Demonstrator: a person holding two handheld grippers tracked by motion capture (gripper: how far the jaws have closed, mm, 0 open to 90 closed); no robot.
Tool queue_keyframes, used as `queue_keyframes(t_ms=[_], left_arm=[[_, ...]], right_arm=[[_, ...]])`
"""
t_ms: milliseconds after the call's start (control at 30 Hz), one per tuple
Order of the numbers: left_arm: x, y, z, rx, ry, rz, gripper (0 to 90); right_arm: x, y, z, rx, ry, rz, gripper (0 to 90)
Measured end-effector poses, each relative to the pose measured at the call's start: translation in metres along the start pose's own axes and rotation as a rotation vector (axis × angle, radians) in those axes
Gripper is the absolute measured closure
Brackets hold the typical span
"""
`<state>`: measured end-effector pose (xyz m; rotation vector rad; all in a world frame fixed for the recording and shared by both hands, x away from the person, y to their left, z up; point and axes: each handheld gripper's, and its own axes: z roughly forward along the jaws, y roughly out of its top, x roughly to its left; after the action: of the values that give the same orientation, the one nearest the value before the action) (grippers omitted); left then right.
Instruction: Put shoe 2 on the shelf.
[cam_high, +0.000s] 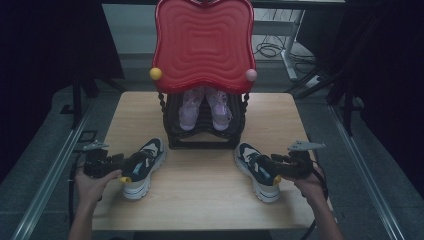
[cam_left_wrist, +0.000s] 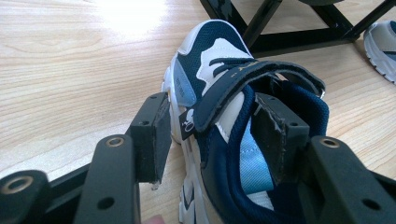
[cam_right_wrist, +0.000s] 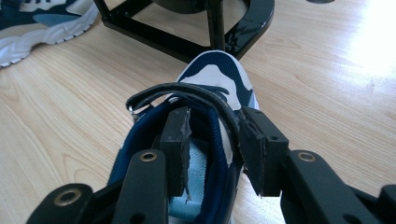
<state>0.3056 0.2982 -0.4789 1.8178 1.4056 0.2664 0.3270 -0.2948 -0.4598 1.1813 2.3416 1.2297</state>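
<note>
Two navy-and-white sneakers stand on the wooden table (cam_high: 200, 200), toes towards the black rack (cam_high: 200, 137). At the heel of the left sneaker (cam_high: 147, 162) is my left gripper (cam_high: 125, 167). In the left gripper view it (cam_left_wrist: 210, 135) straddles the sneaker's (cam_left_wrist: 210, 65) side wall and strap: one jaw outside with a thin gap, the other inside the opening. My right gripper (cam_high: 267, 167) is at the right sneaker's (cam_high: 252, 165) heel. In its own view it (cam_right_wrist: 212, 149) stands open, one jaw inside the sneaker (cam_right_wrist: 219, 70), one outside, with slack around the wall.
The rack carries a big red wavy panel (cam_high: 204, 45) with a yellow ball (cam_high: 156, 73) and a pink ball (cam_high: 251, 75) at its corners. A pair of pink sandals (cam_high: 192, 107) sits on its shelf. Bare table lies between the sneakers.
</note>
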Motion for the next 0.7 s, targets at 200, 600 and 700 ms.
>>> queue_keyframes(t_ms=[200, 600, 700], left_arm=[[-0.001, 0.001, 0.005, 0.019, -0.006, 0.010, 48.3], [-0.002, 0.001, 0.015, 0.059, 0.004, 0.029, 55.2], [-0.002, 0.001, 0.016, 0.064, -0.009, 0.036, 60.2]], right_arm=[[-0.003, 0.002, 0.004, 0.018, 0.008, 0.003, 63.8], [-0.005, 0.002, 0.010, 0.082, -0.034, -0.005, 63.1], [-0.007, 0.004, 0.013, 0.094, -0.018, 0.008, 64.5]])
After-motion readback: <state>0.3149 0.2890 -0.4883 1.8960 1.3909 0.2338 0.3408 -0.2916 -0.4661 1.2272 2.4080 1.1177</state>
